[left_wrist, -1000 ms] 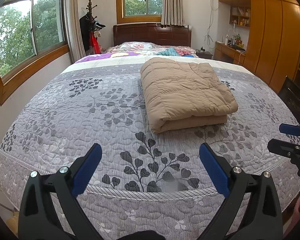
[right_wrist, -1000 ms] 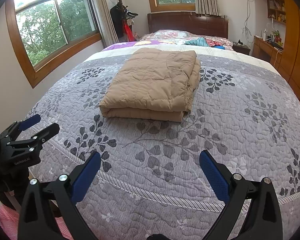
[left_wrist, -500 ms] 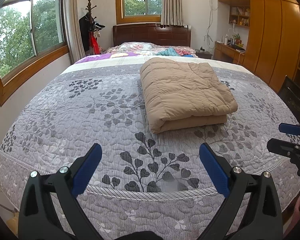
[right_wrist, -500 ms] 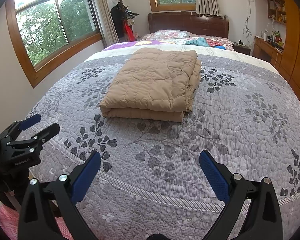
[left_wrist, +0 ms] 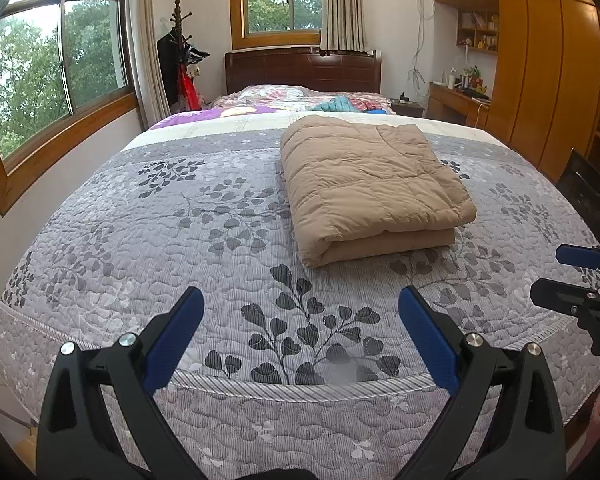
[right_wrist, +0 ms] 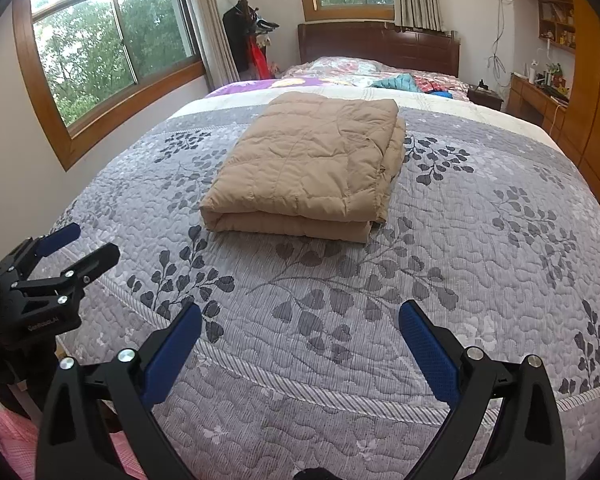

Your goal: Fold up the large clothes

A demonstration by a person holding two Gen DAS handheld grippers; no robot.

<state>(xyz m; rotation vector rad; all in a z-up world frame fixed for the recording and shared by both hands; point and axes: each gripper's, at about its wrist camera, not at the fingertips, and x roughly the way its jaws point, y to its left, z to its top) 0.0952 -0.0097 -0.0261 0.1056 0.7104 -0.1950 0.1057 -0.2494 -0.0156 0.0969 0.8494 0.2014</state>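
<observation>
A tan quilted garment (left_wrist: 372,184) lies folded in a thick rectangular stack on the grey leaf-print bedspread (left_wrist: 180,232); it also shows in the right wrist view (right_wrist: 312,168). My left gripper (left_wrist: 300,328) is open and empty above the foot edge of the bed, well short of the stack. My right gripper (right_wrist: 300,332) is open and empty, also near the foot edge. The right gripper shows at the right edge of the left wrist view (left_wrist: 580,276), and the left gripper at the left edge of the right wrist view (right_wrist: 64,252).
A dark wooden headboard (left_wrist: 304,70) and loose colourful clothes (left_wrist: 340,104) are at the far end. A coat stand (left_wrist: 180,64) stands by the window wall on the left. Wooden wardrobes and a desk (left_wrist: 540,80) line the right side.
</observation>
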